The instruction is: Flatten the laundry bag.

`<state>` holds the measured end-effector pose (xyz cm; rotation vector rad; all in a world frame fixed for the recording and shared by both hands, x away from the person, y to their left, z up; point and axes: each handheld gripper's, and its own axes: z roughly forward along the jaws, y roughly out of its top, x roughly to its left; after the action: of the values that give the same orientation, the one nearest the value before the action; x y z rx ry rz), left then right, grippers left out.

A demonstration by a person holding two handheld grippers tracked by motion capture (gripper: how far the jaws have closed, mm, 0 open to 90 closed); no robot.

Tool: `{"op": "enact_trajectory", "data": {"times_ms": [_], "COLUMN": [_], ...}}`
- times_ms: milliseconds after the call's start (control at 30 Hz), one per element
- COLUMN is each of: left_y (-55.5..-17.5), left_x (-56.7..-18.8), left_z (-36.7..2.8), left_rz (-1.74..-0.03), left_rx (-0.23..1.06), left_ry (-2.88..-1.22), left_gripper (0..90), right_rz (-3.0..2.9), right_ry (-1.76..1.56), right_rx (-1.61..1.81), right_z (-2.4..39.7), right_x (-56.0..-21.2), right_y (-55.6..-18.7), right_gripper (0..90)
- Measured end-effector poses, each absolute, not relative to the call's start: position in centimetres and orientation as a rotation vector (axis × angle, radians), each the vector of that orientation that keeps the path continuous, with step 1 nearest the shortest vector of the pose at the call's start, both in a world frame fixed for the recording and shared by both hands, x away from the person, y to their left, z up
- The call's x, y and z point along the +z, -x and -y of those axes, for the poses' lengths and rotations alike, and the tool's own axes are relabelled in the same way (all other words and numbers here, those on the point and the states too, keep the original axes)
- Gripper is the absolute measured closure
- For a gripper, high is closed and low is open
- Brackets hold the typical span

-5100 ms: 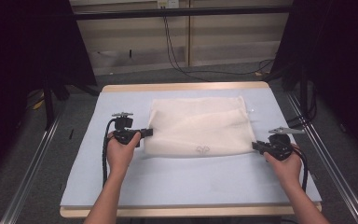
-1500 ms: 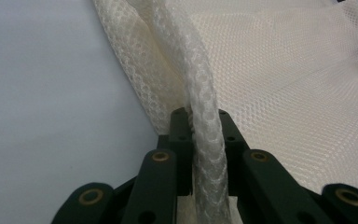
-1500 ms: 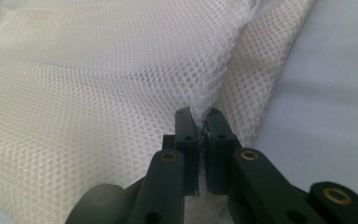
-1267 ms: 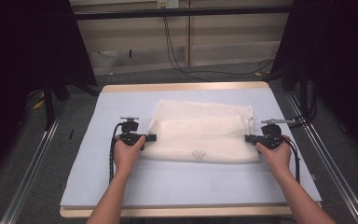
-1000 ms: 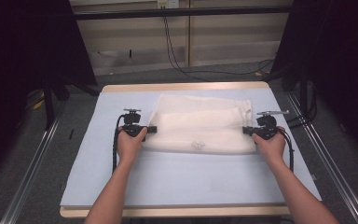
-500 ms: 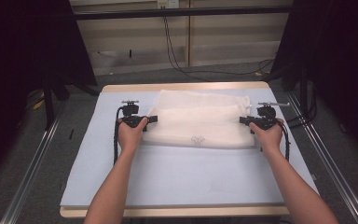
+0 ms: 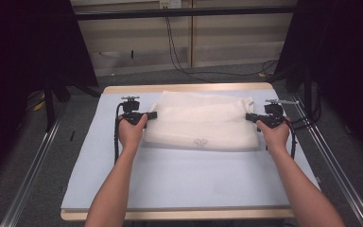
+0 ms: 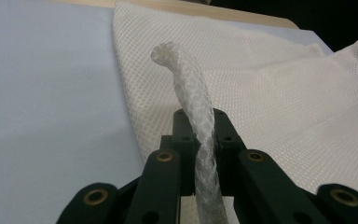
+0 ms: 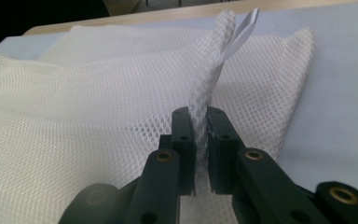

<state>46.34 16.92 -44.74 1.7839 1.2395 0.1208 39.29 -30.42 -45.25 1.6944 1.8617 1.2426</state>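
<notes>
A white mesh cloth [image 7: 201, 125] lies folded over itself on the pale blue mat [image 7: 189, 175]. My left gripper [image 7: 152, 115] is at its left edge and my right gripper [image 7: 247, 116] at its right edge. In the left gripper view the jaws [image 8: 200, 114] have just been closing and now pinch a bunched strip of mesh [image 8: 186, 74] that rises between them. In the right gripper view the jaws [image 9: 199, 112] have likewise just been closing on a mesh fold [image 9: 214, 70], with a white tag [image 9: 242, 28] at its tip.
The mat covers a wooden table whose edge [image 7: 184, 88] shows at the back. Metal rails [image 7: 33, 165] run along both sides. Cables [image 7: 179, 52] hang behind the table, and dark drapes stand at left and right.
Both hands have carried the cloth's near edge away from the person, toward the far side. The cloth has gone from lying flat to folded over and narrower.
</notes>
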Motion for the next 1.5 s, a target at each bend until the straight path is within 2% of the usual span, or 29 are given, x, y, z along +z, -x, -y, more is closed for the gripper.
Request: {"op": "enact_trajectory", "data": {"times_ms": [433, 667, 1500], "left_y": [-43.7, -42.1, -37.1], "left_x": [-41.6, -41.3, -44.2], "left_z": [-17.3, -17.6, -19.8], "left_rz": [-1.132, -1.096, -1.075], "left_rx": [0.116, 0.087, -0.040], "left_ry": [-1.760, -1.765, -1.821], "left_gripper": [82.6, 82.4, 82.7], "right_rz": [-1.851, -1.896, -2.070], "right_ry": [-1.571, -1.527, -1.409], "right_rx": [1.409, 1.431, 1.442], "right_z": [31.6, 32.2, 32.3], "right_x": [-41.8, -42.6, -44.9], "right_y": [-35.4, -32.7, -26.5], "right_gripper": [82.7, 82.8, 84.0]}}
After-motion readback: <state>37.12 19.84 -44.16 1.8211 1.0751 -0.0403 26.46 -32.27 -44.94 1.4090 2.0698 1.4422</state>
